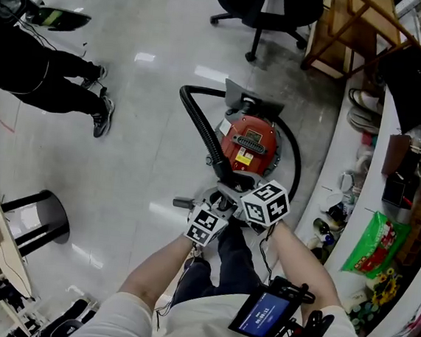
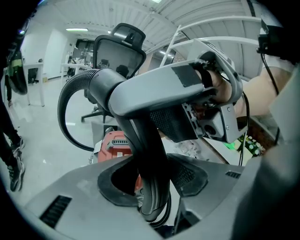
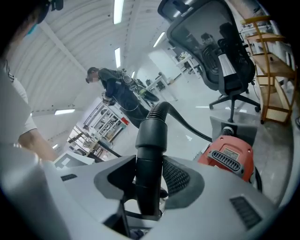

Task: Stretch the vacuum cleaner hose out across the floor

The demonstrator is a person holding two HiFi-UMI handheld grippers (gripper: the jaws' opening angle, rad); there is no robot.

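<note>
The vacuum cleaner hose (image 1: 203, 130) is not stretched out: in the head view it lies bent in a hook beside the red vacuum cleaner (image 1: 248, 144), which stands on the pale glossy floor (image 1: 145, 158) just ahead of the person's knees. From the jaws the hose's long stretch runs away from the person along the vacuum cleaner's left flank. At the far end it turns sharply right and meets the machine by a grey part (image 1: 241, 95). Both grippers hold the near end close together. In the left gripper view the left gripper (image 2: 152, 178) has its jaws closed on the smooth black tube at the hose's end, which rises between the jaws. Beyond it the ribbed hose (image 2: 65, 101) curves over in a wide arc to the left, above the vacuum cleaner (image 2: 115, 145). The right gripper's grey body (image 2: 187, 93) sits just above. In the right gripper view the right gripper (image 3: 149, 183) has its jaws clamped on the black cuff, which stands nearly upright between them. The ribbed hose (image 3: 157, 112) goes on up and bends right toward the vacuum cleaner (image 3: 229, 154). In the head view the left gripper (image 1: 207, 214) and right gripper (image 1: 256, 194) lie side by side at the vacuum cleaner's near end. A black office chair (image 1: 267, 6) stands beyond the machine, and a person in dark clothes (image 1: 42, 74) is at the far left.
</note>
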